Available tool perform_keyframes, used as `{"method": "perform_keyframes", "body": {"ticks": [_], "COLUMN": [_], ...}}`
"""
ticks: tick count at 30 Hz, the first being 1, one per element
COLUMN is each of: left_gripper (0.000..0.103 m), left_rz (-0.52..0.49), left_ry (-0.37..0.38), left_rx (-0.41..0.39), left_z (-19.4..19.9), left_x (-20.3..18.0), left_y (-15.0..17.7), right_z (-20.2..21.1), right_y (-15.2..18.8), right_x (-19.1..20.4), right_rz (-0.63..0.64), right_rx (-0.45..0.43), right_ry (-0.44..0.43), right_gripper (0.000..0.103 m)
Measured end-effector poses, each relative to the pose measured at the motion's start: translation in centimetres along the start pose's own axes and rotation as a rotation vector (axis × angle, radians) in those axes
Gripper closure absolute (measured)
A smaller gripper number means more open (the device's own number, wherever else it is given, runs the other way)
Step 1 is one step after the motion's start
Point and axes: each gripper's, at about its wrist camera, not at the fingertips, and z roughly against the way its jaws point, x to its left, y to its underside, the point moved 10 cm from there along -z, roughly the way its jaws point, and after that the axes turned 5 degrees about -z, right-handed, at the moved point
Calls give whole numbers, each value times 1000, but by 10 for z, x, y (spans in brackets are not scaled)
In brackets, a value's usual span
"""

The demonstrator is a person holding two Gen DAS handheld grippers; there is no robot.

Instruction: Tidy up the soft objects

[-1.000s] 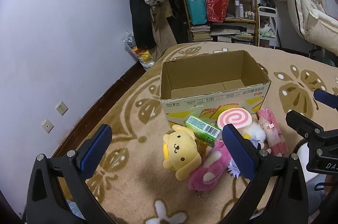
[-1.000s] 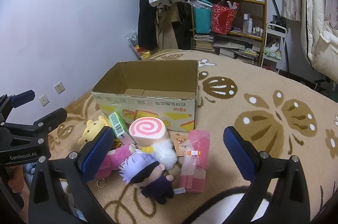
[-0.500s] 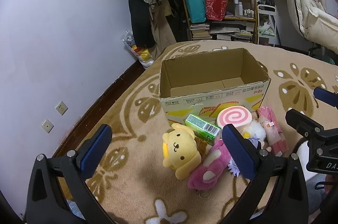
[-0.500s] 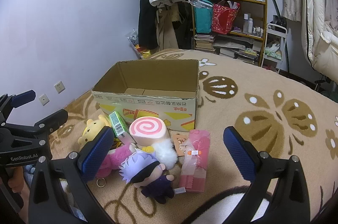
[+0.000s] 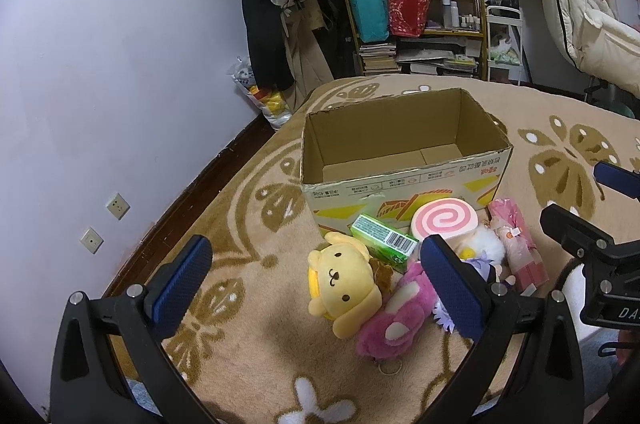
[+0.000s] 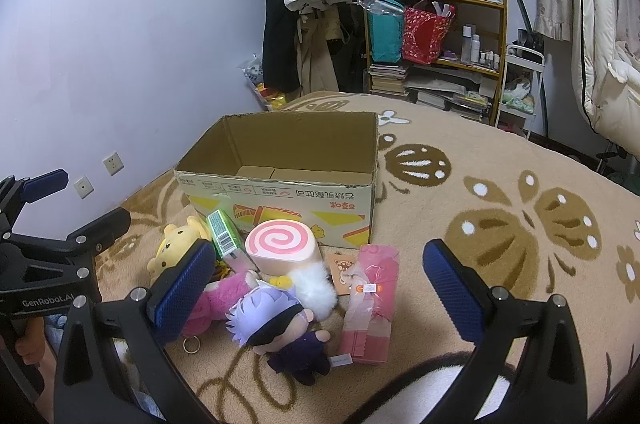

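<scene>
My left gripper and right gripper both hang with jaws spread wide, holding nothing. Below them the toys lie heaped on the rug just in front of the box: yellow dog, pink plush, swirl cushion, and a purple-haired doll (blindfolded).

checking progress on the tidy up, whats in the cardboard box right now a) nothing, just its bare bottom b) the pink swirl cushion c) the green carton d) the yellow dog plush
a: both wrist views show only the bare bottom flaps inside the cardboard box, while the toy pile lies on the rug in front of it.
</scene>
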Motion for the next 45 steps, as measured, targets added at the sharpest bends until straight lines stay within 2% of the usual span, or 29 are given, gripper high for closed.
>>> {"method": "perform_keyframes", "body": {"ticks": [26,29,35,45], "left_gripper": [0,0,0,0], "left_rz": [-19,7,10,87], "left_ry": [18,66,16,32], "left_rx": [11,29,57,169], "left_z": [-4,-7,-22,-62], "left_x": [0,1,14,33], "left_y": [2,2,-2,5], "right_z": [0,-2,-11,-33], "right_y": [0,3,2,-2], "right_x": [0,-2,-7,-17], "right_rz": [-1,-13,-24,-64], "right_rx": [2,10,31,91], "right_ry": [2,1,4,17], "right_gripper": [0,0,0,0]}}
